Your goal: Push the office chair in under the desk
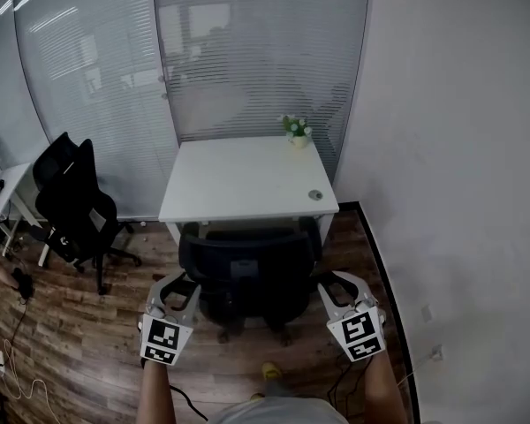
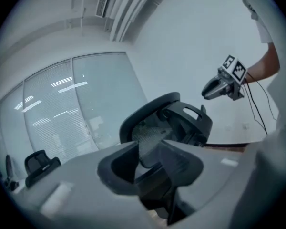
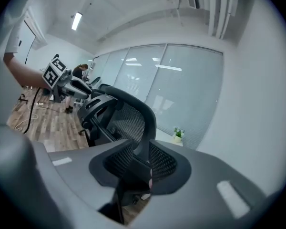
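A black mesh office chair [image 1: 247, 268] stands on the wood floor in front of the white desk [image 1: 247, 184], its seat partly under the desk's front edge. My left gripper [image 1: 178, 288] is at the left edge of the backrest and my right gripper [image 1: 331, 288] at the right edge. In the left gripper view the jaws [image 2: 150, 156] close round the backrest's rim, with the chair [image 2: 181, 118] beyond and the right gripper [image 2: 207, 90] across from it. In the right gripper view the jaws [image 3: 140, 154] clamp the black frame of the chair [image 3: 128, 118], and the left gripper [image 3: 83, 87] shows on the far side.
A small potted plant [image 1: 296, 131] and a round cable grommet [image 1: 315, 195] are on the desk. A second black chair [image 1: 71, 201] stands at the left beside another white table [image 1: 4, 188]. Glass walls with blinds lie behind, a white wall on the right, and cables [image 1: 18, 369] on the floor.
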A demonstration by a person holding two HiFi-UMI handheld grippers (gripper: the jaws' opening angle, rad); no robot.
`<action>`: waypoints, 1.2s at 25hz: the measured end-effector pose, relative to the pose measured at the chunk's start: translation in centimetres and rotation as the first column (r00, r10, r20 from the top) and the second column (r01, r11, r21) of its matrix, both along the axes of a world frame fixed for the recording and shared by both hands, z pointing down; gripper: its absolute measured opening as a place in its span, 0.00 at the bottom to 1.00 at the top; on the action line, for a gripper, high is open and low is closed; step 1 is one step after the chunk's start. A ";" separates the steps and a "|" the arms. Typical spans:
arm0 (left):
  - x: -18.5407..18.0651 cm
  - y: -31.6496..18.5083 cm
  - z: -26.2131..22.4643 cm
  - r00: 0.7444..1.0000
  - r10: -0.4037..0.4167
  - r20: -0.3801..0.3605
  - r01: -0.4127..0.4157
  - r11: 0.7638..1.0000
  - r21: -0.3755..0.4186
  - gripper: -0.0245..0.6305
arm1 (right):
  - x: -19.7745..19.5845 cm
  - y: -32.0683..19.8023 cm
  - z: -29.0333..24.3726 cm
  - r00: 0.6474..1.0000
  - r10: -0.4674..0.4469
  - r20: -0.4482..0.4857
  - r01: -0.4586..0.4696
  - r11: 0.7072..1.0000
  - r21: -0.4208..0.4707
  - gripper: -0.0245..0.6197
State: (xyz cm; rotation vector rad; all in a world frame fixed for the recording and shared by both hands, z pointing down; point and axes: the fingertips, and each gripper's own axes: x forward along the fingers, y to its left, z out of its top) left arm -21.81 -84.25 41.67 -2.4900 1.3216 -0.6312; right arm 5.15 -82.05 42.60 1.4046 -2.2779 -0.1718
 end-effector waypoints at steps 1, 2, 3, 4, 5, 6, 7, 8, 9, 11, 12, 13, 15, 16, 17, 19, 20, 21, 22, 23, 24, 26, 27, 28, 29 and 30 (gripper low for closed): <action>-0.1 0.2 -0.2 1.000 -0.010 -0.024 0.010 1.000 0.002 0.23 | 0.2 0.1 -0.3 1.000 0.016 0.022 -0.016 1.000 0.008 0.18; -0.2 0.3 -0.4 0.999 -0.019 -0.046 0.019 1.000 0.001 0.23 | 0.4 0.2 -0.5 0.999 0.031 0.043 -0.032 0.999 0.017 0.16; -0.3 0.5 -0.5 0.997 -0.028 -0.066 0.028 1.000 -0.002 0.23 | 0.6 0.3 -0.8 0.997 0.047 0.066 -0.049 0.998 0.027 0.15; -0.4 0.6 -0.5 0.996 -0.037 -0.084 0.037 0.999 -0.005 0.22 | 0.7 0.4 -1.0 0.994 0.062 0.087 -0.065 0.997 0.036 0.12; -0.5 0.7 -0.7 0.994 -0.046 -0.099 0.046 0.999 -0.006 0.20 | 0.8 0.5 -1.2 0.991 0.075 0.107 -0.080 0.996 0.042 0.10; -0.6 0.8 -0.8 0.992 -0.056 -0.115 0.056 0.998 -0.005 0.19 | 0.9 0.6 -1.5 0.989 0.086 0.124 -0.092 0.995 0.047 0.09; -0.8 0.9 -1.0 0.989 -0.068 -0.130 0.068 0.998 -0.003 0.17 | 0.9 0.7 -1.6 0.986 0.096 0.138 -0.103 0.993 0.049 0.07; -0.9 1.0 -1.3 0.986 -0.081 -0.147 0.081 0.997 -0.002 0.13 | 1.0 0.8 -1.8 0.983 0.105 0.150 -0.114 0.992 0.050 0.07; -1.0 1.0 -1.5 0.982 -0.093 -0.166 0.094 0.996 -0.002 0.12 | 1.0 0.9 -1.9 0.980 0.116 0.162 -0.125 0.991 0.048 0.05; -1.2 1.2 -1.9 0.974 -0.110 -0.200 0.112 0.994 -0.001 0.08 | 1.1 1.1 -2.0 0.973 0.135 0.186 -0.146 0.988 0.043 0.04; -1.3 1.4 -2.0 0.970 -0.114 -0.213 0.117 0.993 0.002 0.06 | 1.0 1.2 -2.0 0.970 0.141 0.197 -0.152 0.988 0.041 0.04; -1.5 1.5 -2.1 0.968 -0.117 -0.223 0.121 0.993 0.006 0.05 | 0.9 1.3 -2.0 0.968 0.144 0.204 -0.156 0.987 0.041 0.04; -1.8 1.8 -2.2 0.961 -0.128 -0.243 0.134 0.991 0.009 0.04 | 0.7 1.5 -2.0 0.967 0.152 0.206 -0.163 0.986 0.040 0.04; -1.9 2.0 -2.3 0.958 -0.134 -0.253 0.140 0.990 0.008 0.04 | 0.7 1.6 -2.0 0.966 0.156 0.208 -0.168 0.985 0.038 0.04; -2.1 2.1 -2.3 0.956 -0.139 -0.259 0.146 0.989 0.007 0.04 | 0.7 1.7 -2.0 0.964 0.160 0.212 -0.171 0.985 0.036 0.04; -2.4 2.3 -2.3 0.953 -0.150 -0.262 0.157 0.988 0.007 0.04 | 0.7 2.0 -2.0 0.960 0.164 0.229 -0.176 0.984 0.032 0.04; -2.6 2.4 -2.4 0.952 -0.157 -0.263 0.165 0.986 0.008 0.04 | 0.8 2.2 -2.0 0.957 0.168 0.238 -0.180 0.983 0.030 0.04; -2.7 2.5 -2.5 0.950 -0.163 -0.266 0.171 0.985 0.010 0.04 | 0.9 2.3 -2.1 0.954 0.173 0.246 -0.186 0.982 0.028 0.04; -2.8 2.6 -2.6 0.948 -0.167 -0.269 0.176 0.984 0.011 0.04 | 1.0 2.5 -2.1 0.951 0.178 0.254 -0.191 0.981 0.027 0.04; -2.9 2.7 -2.8 0.947 -0.170 -0.272 0.180 0.984 0.012 0.04 | 1.1 2.6 -2.2 0.948 0.182 0.260 -0.195 0.981 0.026 0.04; -3.0 2.8 -2.8 0.946 -0.172 -0.274 0.182 0.983 0.012 0.04 | 1.2 2.7 -2.2 0.947 0.184 0.265 -0.197 0.980 0.025 0.04; -3.2 2.9 -2.8 0.944 -0.178 -0.277 0.189 0.982 0.012 0.04 | 1.2 2.7 -2.2 0.945 0.183 0.271 -0.197 0.980 0.026 0.04; -3.4 2.9 -2.7 0.942 -0.182 -0.281 0.193 0.981 0.012 0.04 | 1.1 2.8 -2.1 0.945 0.181 0.273 -0.195 0.980 0.027 0.04; -3.5 3.0 -2.8 0.940 -0.185 -0.286 0.197 0.980 0.012 0.04 | 1.0 2.8 -2.1 0.945 0.177 0.274 -0.192 0.981 0.028 0.04; -3.6 3.0 -2.9 0.938 -0.187 -0.291 0.199 0.980 0.013 0.04 | 1.0 2.9 -2.2 0.945 0.175 0.276 -0.190 0.981 0.029 0.04; -3.6 3.1 -3.0 0.937 -0.187 -0.296 0.201 0.979 0.015 0.04 | 1.0 2.9 -2.2 0.944 0.175 0.279 -0.190 0.981 0.029 0.04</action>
